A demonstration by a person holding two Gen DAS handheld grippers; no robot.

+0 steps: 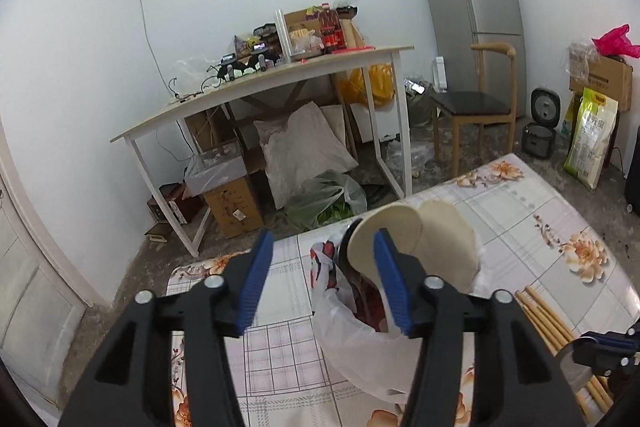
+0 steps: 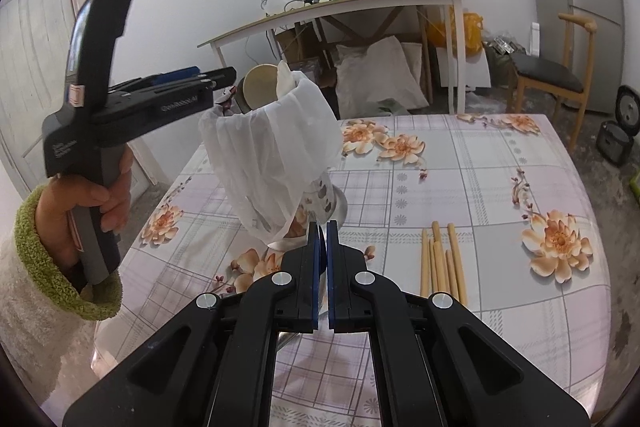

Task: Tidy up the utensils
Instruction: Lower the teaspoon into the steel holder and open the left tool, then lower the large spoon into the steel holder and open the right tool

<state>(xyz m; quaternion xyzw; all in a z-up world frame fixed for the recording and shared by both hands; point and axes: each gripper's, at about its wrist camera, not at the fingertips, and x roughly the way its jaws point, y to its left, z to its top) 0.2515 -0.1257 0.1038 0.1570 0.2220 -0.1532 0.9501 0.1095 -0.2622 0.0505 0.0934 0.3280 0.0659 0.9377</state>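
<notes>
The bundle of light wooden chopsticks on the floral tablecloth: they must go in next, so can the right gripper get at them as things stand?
Probably yes. The wooden chopsticks lie uncovered just right of the right gripper, nothing between; but it must first release the holder's metal base.

Table under a checked cloth printed with orange flowers. Standing on it, a utensil holder draped in a white plastic bag. Right of the holder, apart from it, a loose bundle of wooden chopsticks lying flat on the cloth.
</notes>
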